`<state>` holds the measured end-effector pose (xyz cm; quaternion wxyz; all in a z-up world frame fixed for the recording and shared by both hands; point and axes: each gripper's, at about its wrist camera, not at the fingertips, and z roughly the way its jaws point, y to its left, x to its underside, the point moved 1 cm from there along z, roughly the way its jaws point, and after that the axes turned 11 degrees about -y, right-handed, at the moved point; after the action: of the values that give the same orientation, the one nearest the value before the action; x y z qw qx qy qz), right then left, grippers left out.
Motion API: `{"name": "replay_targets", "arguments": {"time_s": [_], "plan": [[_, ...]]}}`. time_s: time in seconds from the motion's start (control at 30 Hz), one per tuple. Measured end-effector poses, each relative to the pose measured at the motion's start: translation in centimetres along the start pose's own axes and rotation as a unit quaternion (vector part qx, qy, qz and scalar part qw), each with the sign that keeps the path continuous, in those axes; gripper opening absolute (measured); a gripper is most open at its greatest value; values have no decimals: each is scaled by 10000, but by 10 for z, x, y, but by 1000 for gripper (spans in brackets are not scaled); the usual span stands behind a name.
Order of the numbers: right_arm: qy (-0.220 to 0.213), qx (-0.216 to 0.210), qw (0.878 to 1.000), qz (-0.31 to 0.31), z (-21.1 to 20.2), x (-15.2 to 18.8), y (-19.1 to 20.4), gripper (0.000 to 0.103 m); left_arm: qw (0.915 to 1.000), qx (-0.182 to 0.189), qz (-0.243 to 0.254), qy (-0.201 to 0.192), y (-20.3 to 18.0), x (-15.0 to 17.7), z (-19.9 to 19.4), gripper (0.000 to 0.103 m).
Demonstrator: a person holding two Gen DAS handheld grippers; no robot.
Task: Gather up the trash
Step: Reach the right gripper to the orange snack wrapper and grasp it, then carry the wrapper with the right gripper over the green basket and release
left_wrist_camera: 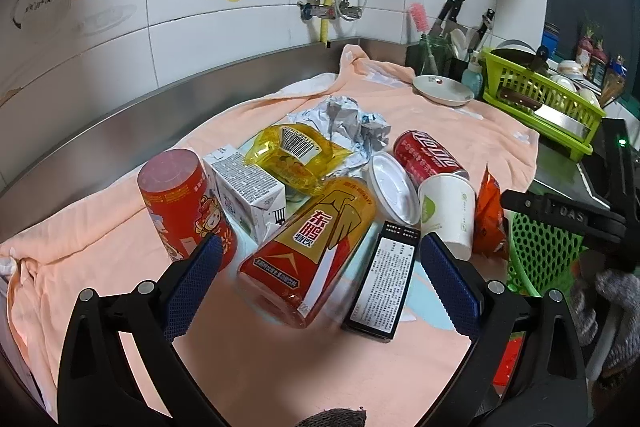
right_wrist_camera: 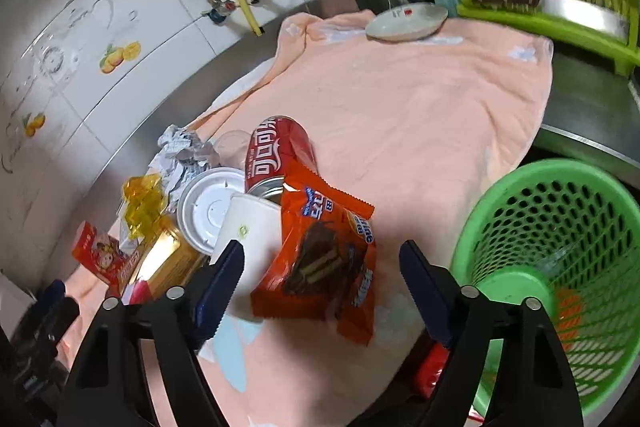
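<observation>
The trash lies heaped on a peach towel point(left_wrist_camera: 440, 115) spread over the worktop: a yellow drink bottle point(left_wrist_camera: 316, 247) on its side, a black box point(left_wrist_camera: 384, 283) beside it, a red tin point(left_wrist_camera: 180, 203), a white carton point(left_wrist_camera: 248, 187), a red cola can point(right_wrist_camera: 276, 151), a paper cup point(right_wrist_camera: 252, 239) and an orange snack wrapper point(right_wrist_camera: 328, 259). The left gripper point(left_wrist_camera: 320, 263) has its jaws wide around bottle and box, gripping neither. The right gripper point(right_wrist_camera: 322, 275) has its jaws apart around the wrapper, not pressing it. A green basket point(right_wrist_camera: 560, 267) stands just beside.

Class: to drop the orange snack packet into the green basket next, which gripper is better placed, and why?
Right gripper: its open jaws straddle the orange snack packet, with the green basket beside it. Left gripper frames the yellow bottle.
</observation>
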<state>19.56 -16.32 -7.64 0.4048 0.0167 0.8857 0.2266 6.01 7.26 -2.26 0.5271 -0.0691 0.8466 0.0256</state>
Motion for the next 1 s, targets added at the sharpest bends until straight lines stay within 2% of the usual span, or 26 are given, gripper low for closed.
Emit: {"name": "replay_targets", "arguments": {"time_s": [0.3, 0.47, 0.6, 1.0], "plan": [[508, -461, 9940, 854, 34, 2, -24, 74, 10000, 67, 41, 61, -2, 1, 7, 97], [716, -706, 9881, 1163, 44, 8, -31, 63, 9998, 142, 82, 114, -9, 1, 12, 97], [692, -896, 9851, 1294, 42, 9, -33, 53, 9996, 227, 91, 152, -14, 1, 16, 97], [427, -1059, 9849, 1301, 12, 8, -42, 51, 9941, 964, 215, 444, -63, -3, 46, 92]]}}
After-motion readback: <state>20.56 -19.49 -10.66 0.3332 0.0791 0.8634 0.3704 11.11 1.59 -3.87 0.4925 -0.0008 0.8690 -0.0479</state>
